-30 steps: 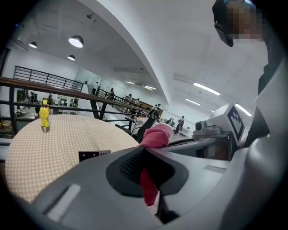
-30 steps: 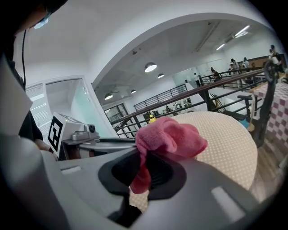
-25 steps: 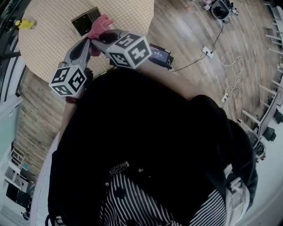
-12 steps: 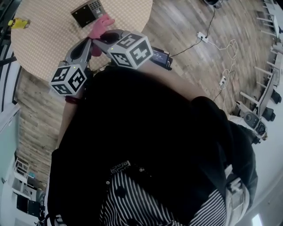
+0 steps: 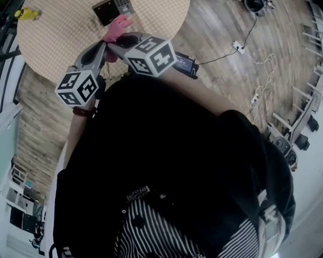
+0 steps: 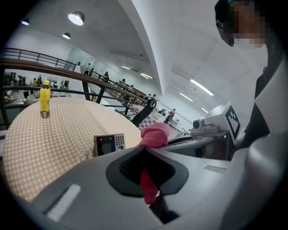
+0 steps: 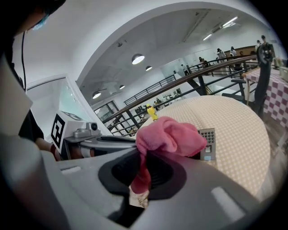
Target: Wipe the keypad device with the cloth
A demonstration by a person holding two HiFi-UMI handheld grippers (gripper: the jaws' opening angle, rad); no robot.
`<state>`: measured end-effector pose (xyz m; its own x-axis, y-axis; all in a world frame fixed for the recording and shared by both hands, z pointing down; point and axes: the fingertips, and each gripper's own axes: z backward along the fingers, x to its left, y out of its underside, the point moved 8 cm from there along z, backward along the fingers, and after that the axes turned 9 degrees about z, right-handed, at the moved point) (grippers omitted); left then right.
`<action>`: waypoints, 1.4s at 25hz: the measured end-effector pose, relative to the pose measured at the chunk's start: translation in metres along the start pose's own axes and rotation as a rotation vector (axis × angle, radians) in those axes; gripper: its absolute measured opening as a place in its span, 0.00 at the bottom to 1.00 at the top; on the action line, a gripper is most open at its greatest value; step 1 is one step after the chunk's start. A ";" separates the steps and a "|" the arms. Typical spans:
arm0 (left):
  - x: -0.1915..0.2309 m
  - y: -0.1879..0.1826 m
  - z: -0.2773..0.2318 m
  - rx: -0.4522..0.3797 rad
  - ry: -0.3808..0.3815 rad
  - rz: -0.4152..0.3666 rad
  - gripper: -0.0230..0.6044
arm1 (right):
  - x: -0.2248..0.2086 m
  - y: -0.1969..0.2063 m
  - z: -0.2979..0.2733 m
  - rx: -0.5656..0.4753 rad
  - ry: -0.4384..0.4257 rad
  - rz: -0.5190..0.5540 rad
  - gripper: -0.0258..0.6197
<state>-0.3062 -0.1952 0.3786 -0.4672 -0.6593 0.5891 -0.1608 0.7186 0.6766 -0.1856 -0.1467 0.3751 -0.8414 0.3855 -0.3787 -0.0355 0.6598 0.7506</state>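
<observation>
The keypad device is a dark flat box with a screen and a grey key block, lying on the round checked table. The pink cloth is bunched up just in front of it, held above the table's near part. My left gripper and right gripper meet at the cloth, tips side by side. In the left gripper view a strip of cloth runs down between the shut jaws, with the device beyond. In the right gripper view the cloth bulges over the shut jaws and partly hides the device.
A yellow bottle stands at the table's far left edge, and also shows as the bottle in the left gripper view. A small dark screen unit and cables lie on the wooden floor to the right.
The head view has shifted a little, so the table and device sit slightly further right. Both grippers stay together on the cloth in the same pose.
</observation>
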 end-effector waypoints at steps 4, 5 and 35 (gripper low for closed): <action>0.028 -0.013 -0.003 0.015 -0.036 0.007 0.04 | -0.011 -0.012 -0.031 0.019 -0.050 0.011 0.11; 0.034 -0.014 -0.005 0.023 -0.041 0.012 0.04 | -0.014 -0.013 -0.037 0.025 -0.058 0.007 0.11; 0.118 -0.093 -0.150 0.365 -0.014 -0.170 0.04 | -0.137 0.007 -0.114 0.028 -0.034 -0.238 0.11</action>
<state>-0.2157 -0.3729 0.4512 -0.4184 -0.7745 0.4743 -0.5342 0.6322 0.5612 -0.1322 -0.2689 0.4938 -0.7928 0.2383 -0.5610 -0.2147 0.7523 0.6229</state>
